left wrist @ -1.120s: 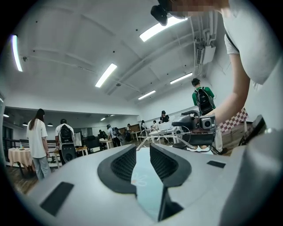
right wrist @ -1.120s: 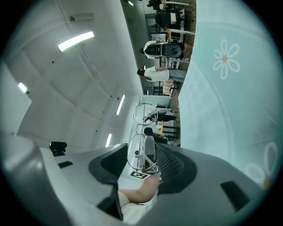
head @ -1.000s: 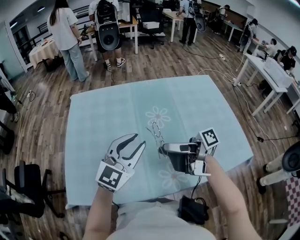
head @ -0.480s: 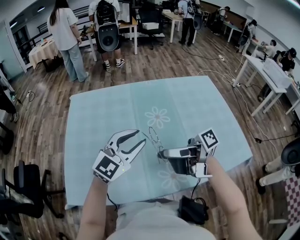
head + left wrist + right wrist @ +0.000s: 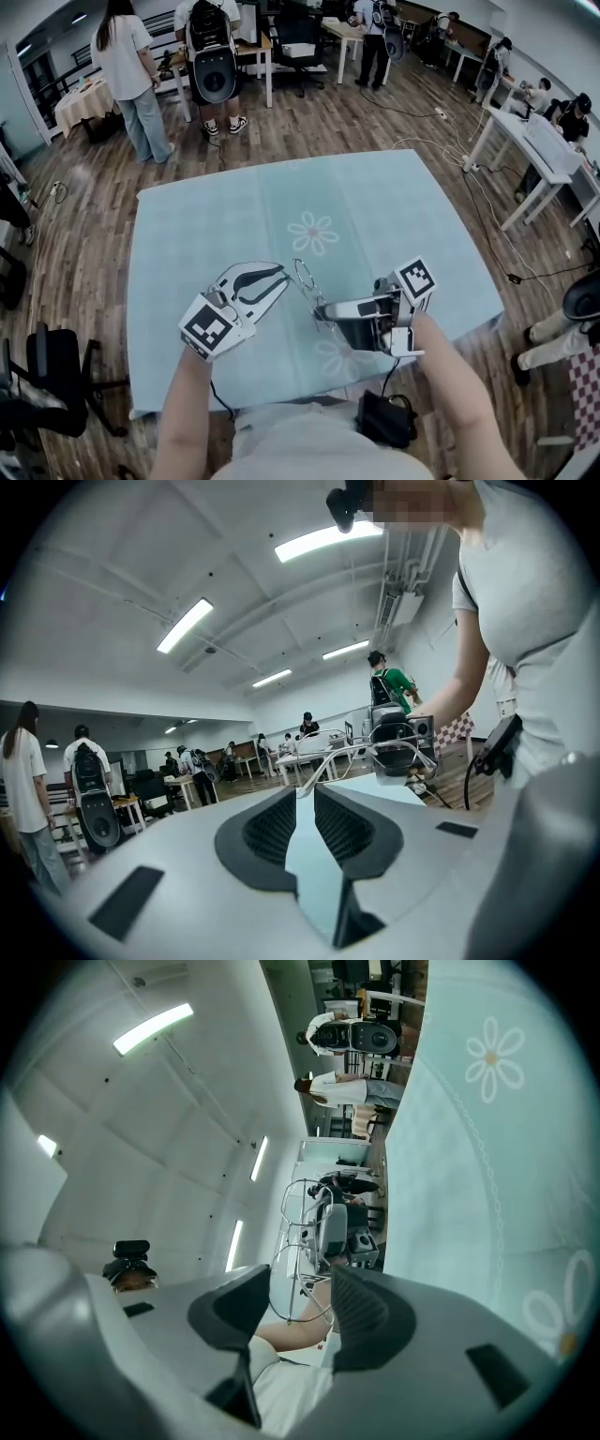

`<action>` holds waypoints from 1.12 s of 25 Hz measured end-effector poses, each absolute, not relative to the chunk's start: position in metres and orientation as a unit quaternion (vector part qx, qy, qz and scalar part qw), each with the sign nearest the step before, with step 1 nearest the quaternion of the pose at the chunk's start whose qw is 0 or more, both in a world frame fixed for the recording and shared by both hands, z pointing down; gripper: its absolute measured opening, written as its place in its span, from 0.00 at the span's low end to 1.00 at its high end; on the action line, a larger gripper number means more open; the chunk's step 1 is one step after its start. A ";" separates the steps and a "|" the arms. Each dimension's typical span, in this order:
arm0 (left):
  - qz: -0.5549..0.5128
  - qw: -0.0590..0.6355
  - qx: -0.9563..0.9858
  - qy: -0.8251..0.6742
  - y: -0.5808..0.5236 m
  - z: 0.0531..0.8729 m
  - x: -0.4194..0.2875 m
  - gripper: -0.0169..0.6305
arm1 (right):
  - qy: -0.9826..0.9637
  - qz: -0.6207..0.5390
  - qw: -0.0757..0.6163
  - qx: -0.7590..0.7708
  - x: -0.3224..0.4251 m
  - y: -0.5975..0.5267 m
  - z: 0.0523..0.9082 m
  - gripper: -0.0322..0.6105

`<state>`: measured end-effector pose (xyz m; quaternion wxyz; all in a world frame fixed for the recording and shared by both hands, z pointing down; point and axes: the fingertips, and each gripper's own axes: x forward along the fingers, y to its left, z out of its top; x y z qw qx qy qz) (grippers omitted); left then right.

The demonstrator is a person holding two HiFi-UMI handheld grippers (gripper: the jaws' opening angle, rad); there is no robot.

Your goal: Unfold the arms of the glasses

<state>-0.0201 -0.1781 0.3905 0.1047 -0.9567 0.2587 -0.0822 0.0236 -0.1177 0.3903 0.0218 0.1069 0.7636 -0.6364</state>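
The thin wire-rimmed glasses (image 5: 306,276) hang above the pale teal tablecloth (image 5: 394,206), near its front. My right gripper (image 5: 322,308) is shut on one end of the frame; in the right gripper view a lens rim (image 5: 302,1241) sits between its pads. My left gripper (image 5: 284,277) comes in from the left with its jaws closing. In the left gripper view the tip of one glasses arm (image 5: 309,782) lies at the mouth of those jaws (image 5: 300,795), with a gap still showing on each side. The right gripper (image 5: 401,741) holds the frame just beyond.
The tablecloth has printed daisies (image 5: 313,231). A black pack (image 5: 384,420) hangs at my waist by the table's front edge. People stand on the wooden floor beyond (image 5: 141,75), with white desks to the right (image 5: 539,150).
My left gripper has swung up and right towards the glasses, and its jaws have narrowed around the arm's tip. The right gripper has stayed put with the frame.
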 end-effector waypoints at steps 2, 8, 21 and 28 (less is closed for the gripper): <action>-0.087 0.107 -0.956 0.258 -0.179 0.392 -0.018 0.13 | 0.763 -0.637 0.021 0.105 0.026 -0.119 0.392 0.38; -0.093 0.106 -0.953 0.267 -0.179 0.393 -0.026 0.13 | 0.763 -0.640 0.027 0.093 0.025 -0.126 0.391 0.38; -0.110 0.132 -0.937 0.304 -0.171 0.395 -0.047 0.13 | 0.765 -0.640 0.050 0.057 0.026 -0.138 0.397 0.38; -0.106 0.122 -0.936 0.311 -0.161 0.395 -0.057 0.13 | 0.769 -0.636 0.060 0.031 0.028 -0.144 0.398 0.38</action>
